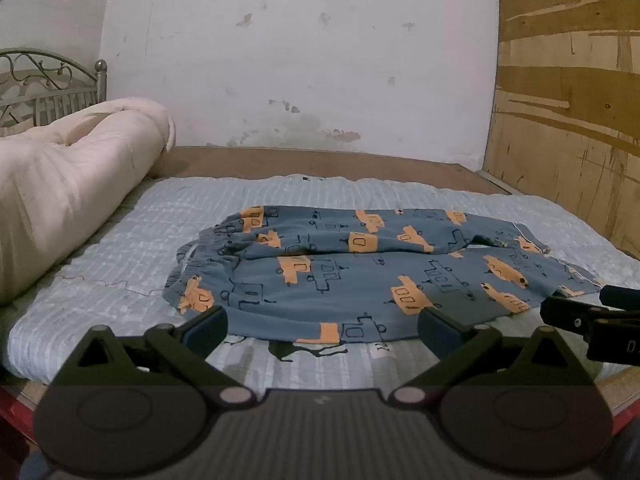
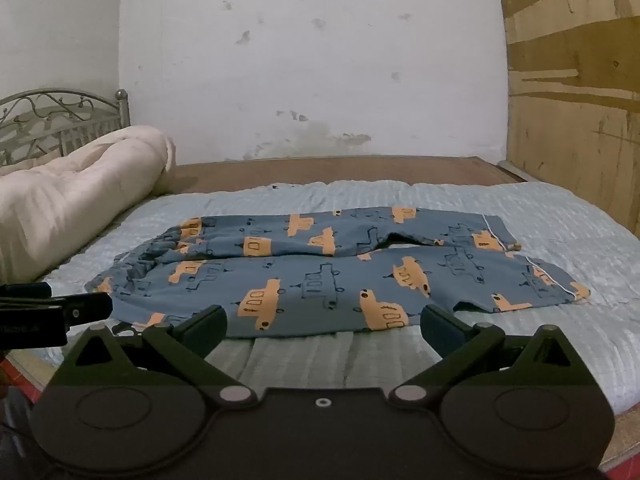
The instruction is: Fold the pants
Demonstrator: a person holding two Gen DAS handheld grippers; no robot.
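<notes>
One bed, one pair of pants, two claws, one rolled quilt.

Far left: one metal headboard, scrolled, against the white wall. Just in front of it, one cream quilt, rolled into a long bundle, lying along the left edge of the bed.

Bed cover is pale blue, ribbed. A strip of bare brown board shows between cover and wall.

Centre: one pair of pants, blue with orange and outline vehicle print. Spread flat on the cover, not yet folded. Waistband at the left, gathered; two legs run to the right, side by side, the two cuffs at the right end with a small gap between them near the cuffs, clear in the right wrist view.

Left claw: jaws spread wide, nothing between them, poised at the near edge of the pants; whether the tips touch the cloth I cannot tell.

Right claw: likewise wide open, empty, at the near hem further right. Each claw shows at the edge of the other's view.

Far right: one plywood panel, upright beside the bed.
</notes>
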